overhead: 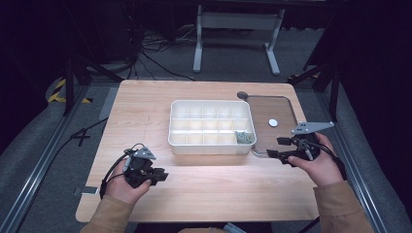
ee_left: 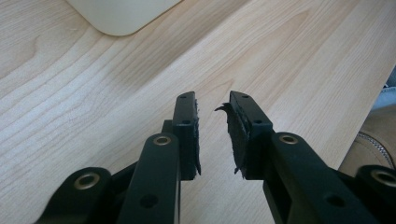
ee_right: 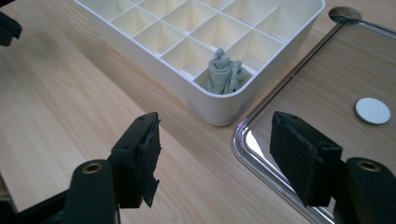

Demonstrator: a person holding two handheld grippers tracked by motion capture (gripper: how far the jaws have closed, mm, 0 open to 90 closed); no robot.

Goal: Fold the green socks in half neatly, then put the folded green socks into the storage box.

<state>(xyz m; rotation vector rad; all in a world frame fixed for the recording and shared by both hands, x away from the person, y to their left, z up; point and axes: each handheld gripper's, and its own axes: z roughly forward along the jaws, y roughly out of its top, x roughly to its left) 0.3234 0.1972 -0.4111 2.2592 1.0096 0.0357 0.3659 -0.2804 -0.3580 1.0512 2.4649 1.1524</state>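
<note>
On the desk (overhead: 204, 194) sits a white divided box (overhead: 212, 127) with a grey cloth wad (ee_right: 226, 74) already in its near right corner cell. On the tray (overhead: 284, 104) beside it, one white disc (overhead: 273, 123) seems left. The right tool (ee_right: 219, 158) gapes wide, empty; the left tool (ee_left: 213, 135) stands slightly open, empty.
</note>
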